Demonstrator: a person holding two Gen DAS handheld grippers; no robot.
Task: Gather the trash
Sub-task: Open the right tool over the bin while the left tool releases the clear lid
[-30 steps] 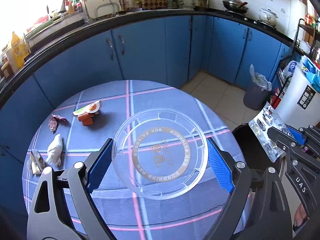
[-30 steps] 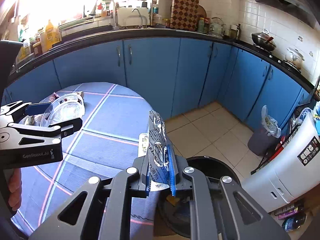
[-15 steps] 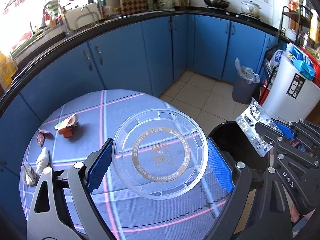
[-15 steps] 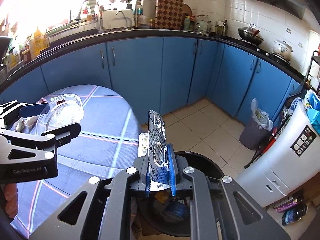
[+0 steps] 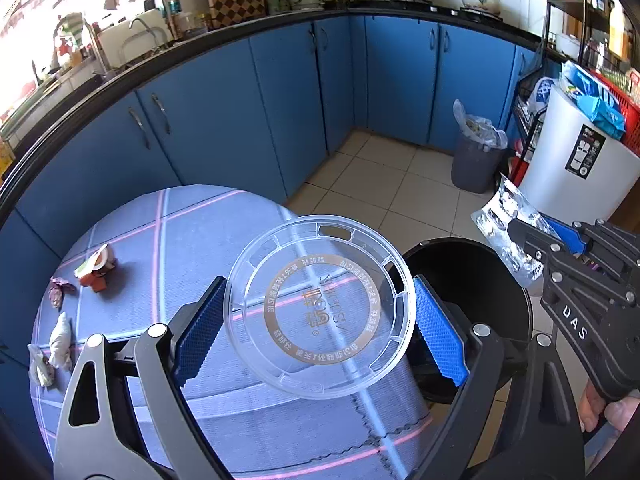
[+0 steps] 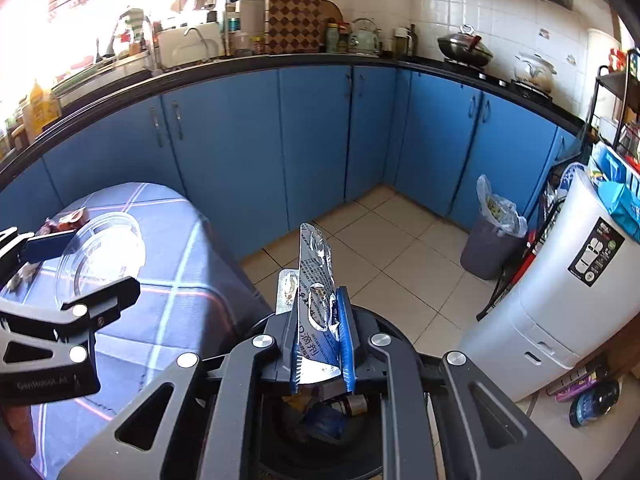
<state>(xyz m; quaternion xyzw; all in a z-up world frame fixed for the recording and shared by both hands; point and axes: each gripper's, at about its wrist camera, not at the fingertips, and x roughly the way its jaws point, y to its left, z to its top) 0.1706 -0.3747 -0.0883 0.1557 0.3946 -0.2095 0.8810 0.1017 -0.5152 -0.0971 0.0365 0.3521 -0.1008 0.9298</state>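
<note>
Left jaws: my left gripper holds a clear plastic lid by its opposite rims, the blue pads pressed on either side, the lid tilted with its printed gold ring facing the camera.
Right jaws: my right gripper is closed on a foil blister pack that stands upright between the pads; a second, smaller blister strip shows just left of it, and I cannot tell whether it is clamped too.
Where they hang: the lid sits over the right edge of the surface, just beside the black bin; the blister pack is over the bin's mouth, with trash visible below it in the right wrist view.
Step in hand: I judge this is the drop into the bin.
Doing it well: I would bring each piece fully over the opening before letting go, release the foil first, then move the lid right and lay it flat so it cannot catch the rim.
Left to collect: at the far left of the surface lie a small yogurt cup, a candy wrapper, a crumpled tissue and another scrap.
</note>
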